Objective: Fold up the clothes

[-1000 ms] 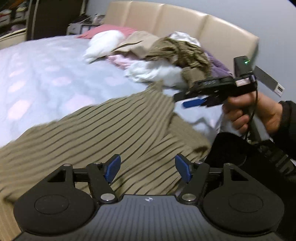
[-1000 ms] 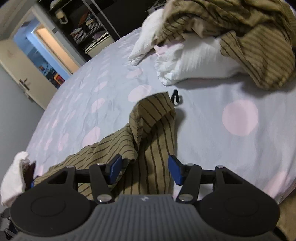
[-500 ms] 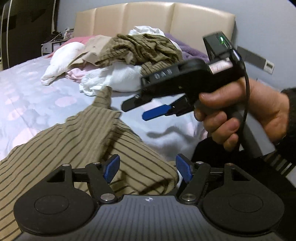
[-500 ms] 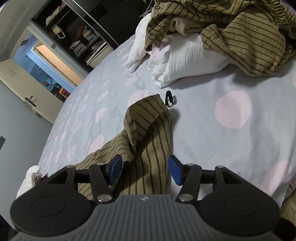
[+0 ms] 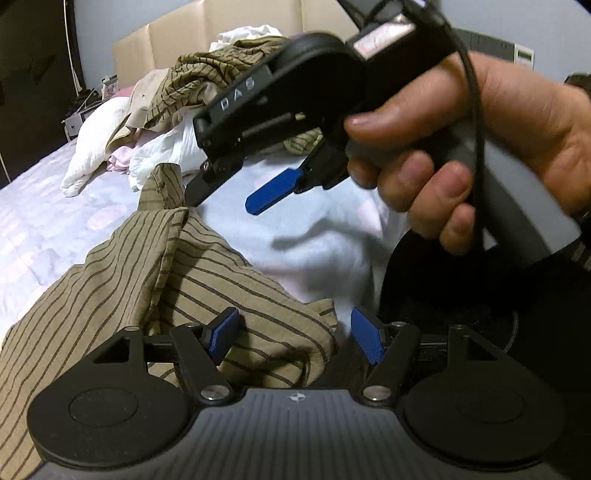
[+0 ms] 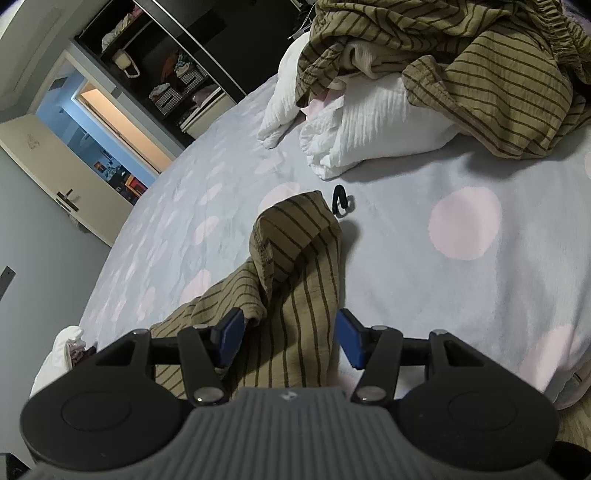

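A tan garment with dark stripes [image 5: 155, 266] lies bunched on the bed, with one end standing up in a fold [image 6: 295, 236]. My left gripper [image 5: 295, 334] is open, and the garment's near edge lies between its blue pads. My right gripper [image 6: 291, 338] is open over the same garment, with cloth between its pads. In the left wrist view the right gripper [image 5: 236, 201] hangs above the garment, held by a hand.
The bed has a pale sheet with pink dots [image 6: 461, 221]. A pile of white, pink and striped clothes [image 6: 424, 81] lies by the beige headboard [image 5: 221, 33]. A small black loop [image 6: 341, 201] lies by the fold. An open wardrobe and doorway [image 6: 122, 122] are beyond.
The left gripper has moved toward the garment's end and the right gripper. The right gripper now fills the upper view. The right gripper has moved slightly forward along the garment. Both stayed open.
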A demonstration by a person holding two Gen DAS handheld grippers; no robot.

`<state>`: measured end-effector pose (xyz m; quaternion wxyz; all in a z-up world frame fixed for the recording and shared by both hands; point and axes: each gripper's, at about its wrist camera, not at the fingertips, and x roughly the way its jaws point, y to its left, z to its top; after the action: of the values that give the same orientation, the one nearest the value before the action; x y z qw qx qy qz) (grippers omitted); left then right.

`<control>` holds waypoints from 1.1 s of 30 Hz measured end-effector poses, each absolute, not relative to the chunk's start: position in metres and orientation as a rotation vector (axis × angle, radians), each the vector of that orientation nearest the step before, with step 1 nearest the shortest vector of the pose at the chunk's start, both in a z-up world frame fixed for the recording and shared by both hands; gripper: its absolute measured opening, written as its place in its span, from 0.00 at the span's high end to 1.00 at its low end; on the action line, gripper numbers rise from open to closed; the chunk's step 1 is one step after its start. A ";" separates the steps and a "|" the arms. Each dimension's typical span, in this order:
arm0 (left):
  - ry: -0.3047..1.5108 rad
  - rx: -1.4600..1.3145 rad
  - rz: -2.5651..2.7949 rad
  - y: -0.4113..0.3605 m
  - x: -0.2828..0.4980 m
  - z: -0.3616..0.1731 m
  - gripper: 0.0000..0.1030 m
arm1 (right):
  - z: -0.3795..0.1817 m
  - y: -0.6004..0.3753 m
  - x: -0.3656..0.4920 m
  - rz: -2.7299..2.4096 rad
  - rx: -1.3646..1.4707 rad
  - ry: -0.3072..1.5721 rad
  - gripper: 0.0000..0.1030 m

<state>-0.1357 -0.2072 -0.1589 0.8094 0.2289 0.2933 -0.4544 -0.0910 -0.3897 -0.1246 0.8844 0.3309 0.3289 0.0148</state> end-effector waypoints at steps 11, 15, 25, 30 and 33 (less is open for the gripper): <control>0.636 0.576 -0.889 -0.219 -0.134 -0.174 0.50 | -0.129 -0.404 -0.104 0.008 0.748 0.657 0.43; 0.679 0.504 -0.857 -0.213 -0.121 -0.172 0.79 | -0.132 -0.408 -0.109 0.005 0.775 0.654 0.43; 0.658 0.352 -0.849 -0.193 -0.118 -0.150 0.91 | -0.140 -0.424 -0.073 0.097 0.856 0.648 0.34; 0.650 0.296 -0.838 -0.185 -0.119 -0.136 0.91 | -0.162 -0.427 -0.043 0.147 0.966 0.704 0.33; 0.642 0.269 -0.834 -0.178 -0.120 -0.127 0.91 | -0.172 -0.421 -0.032 0.175 1.011 0.733 0.35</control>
<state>-0.1200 -0.1777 -0.1272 0.8561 0.1281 0.3052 -0.3968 -0.0322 -0.4213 -0.1723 0.8076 0.4727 0.3428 0.0818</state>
